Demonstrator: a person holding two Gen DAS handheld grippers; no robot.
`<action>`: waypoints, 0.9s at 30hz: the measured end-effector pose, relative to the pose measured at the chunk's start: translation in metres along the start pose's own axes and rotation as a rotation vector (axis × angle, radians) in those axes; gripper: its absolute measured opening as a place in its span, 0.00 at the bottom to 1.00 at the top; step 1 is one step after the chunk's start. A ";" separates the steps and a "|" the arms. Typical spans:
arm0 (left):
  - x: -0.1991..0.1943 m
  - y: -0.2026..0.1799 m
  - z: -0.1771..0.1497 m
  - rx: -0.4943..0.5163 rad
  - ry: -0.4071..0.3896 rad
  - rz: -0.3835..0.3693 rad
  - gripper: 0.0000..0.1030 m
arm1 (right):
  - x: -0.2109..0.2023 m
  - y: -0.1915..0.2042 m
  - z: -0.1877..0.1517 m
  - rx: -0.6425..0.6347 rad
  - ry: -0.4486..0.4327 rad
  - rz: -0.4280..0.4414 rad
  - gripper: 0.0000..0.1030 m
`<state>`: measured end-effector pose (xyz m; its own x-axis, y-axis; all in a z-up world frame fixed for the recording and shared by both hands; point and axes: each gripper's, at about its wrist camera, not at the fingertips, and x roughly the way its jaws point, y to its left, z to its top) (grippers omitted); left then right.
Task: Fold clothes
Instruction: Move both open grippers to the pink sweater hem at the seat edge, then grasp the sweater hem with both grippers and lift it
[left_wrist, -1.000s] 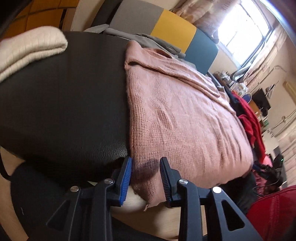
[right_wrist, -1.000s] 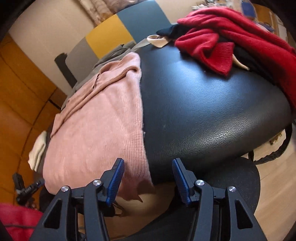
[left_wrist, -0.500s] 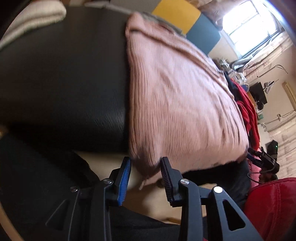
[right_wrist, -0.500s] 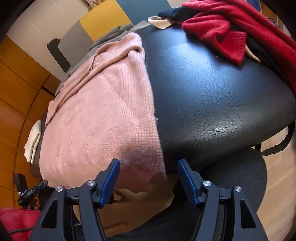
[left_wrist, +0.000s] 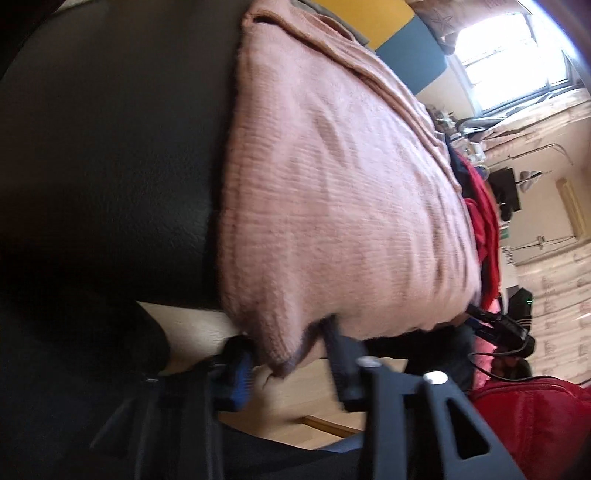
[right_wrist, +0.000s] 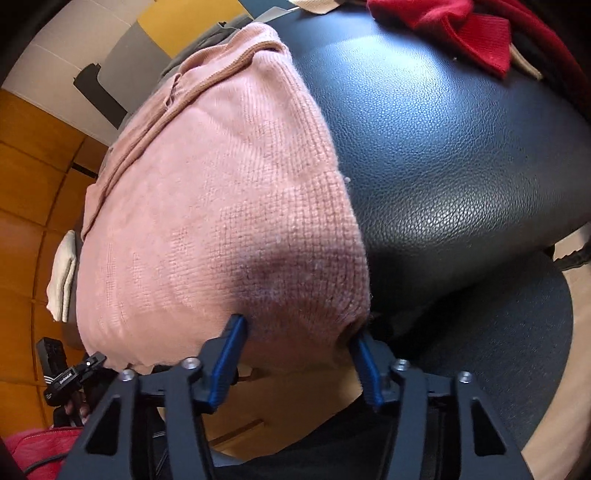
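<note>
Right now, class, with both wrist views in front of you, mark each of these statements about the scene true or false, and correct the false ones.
1. The pink sweater lies on a black leather surface. True.
2. The right gripper is shut tight. False: its fingers stand apart either side of the hem.
3. Red clothes lie further back. True.
4. The left gripper faces a folded blue towel. False: it faces the pink sweater's hem.

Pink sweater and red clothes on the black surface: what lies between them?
Only bare black surface separates the pink sweater from the red clothes; the right wrist view shows this.
</note>
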<state>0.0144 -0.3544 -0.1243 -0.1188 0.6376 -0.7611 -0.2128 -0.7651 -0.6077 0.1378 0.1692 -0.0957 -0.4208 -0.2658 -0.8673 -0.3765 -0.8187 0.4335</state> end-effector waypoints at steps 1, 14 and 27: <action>0.000 -0.006 -0.002 0.025 0.003 -0.003 0.10 | -0.001 0.001 -0.002 -0.009 0.000 0.009 0.37; -0.068 -0.060 -0.006 0.261 -0.167 -0.177 0.08 | -0.025 0.007 0.002 -0.081 0.006 0.308 0.10; -0.133 -0.045 0.030 0.177 -0.341 -0.395 0.08 | -0.078 0.030 0.024 -0.015 -0.146 0.750 0.10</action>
<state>0.0108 -0.4019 0.0112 -0.2983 0.8887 -0.3482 -0.4617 -0.4537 -0.7622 0.1399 0.1777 -0.0091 -0.6646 -0.6843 -0.3000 0.0644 -0.4524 0.8895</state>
